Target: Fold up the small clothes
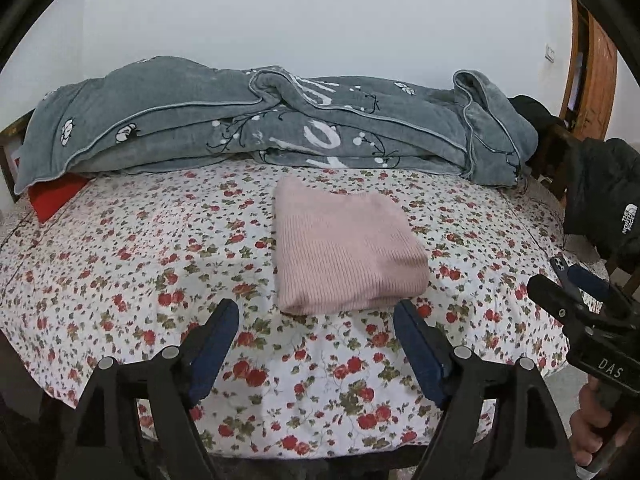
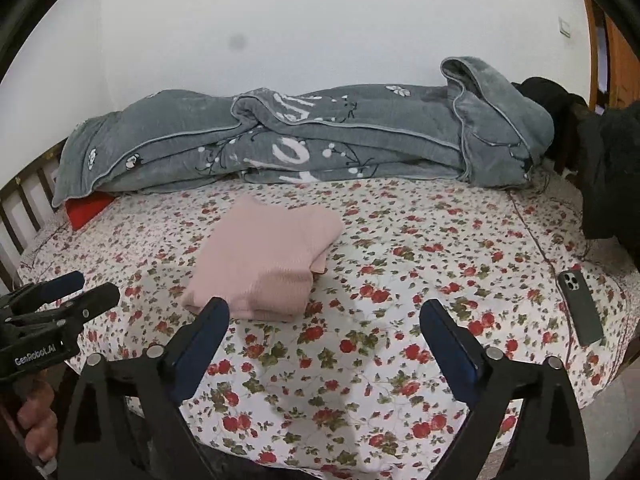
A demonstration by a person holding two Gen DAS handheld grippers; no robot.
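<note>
A pink ribbed knit garment lies folded into a compact rectangle in the middle of the floral bed sheet. It also shows in the right wrist view. My left gripper is open and empty, just in front of the garment's near edge. My right gripper is open and empty, to the right of the garment and short of it. Each gripper shows at the edge of the other's view: the right one, the left one.
A grey flowered blanket is bunched along the back of the bed. A red item pokes out under its left end. A dark phone lies near the bed's right edge. A black jacket hangs at right.
</note>
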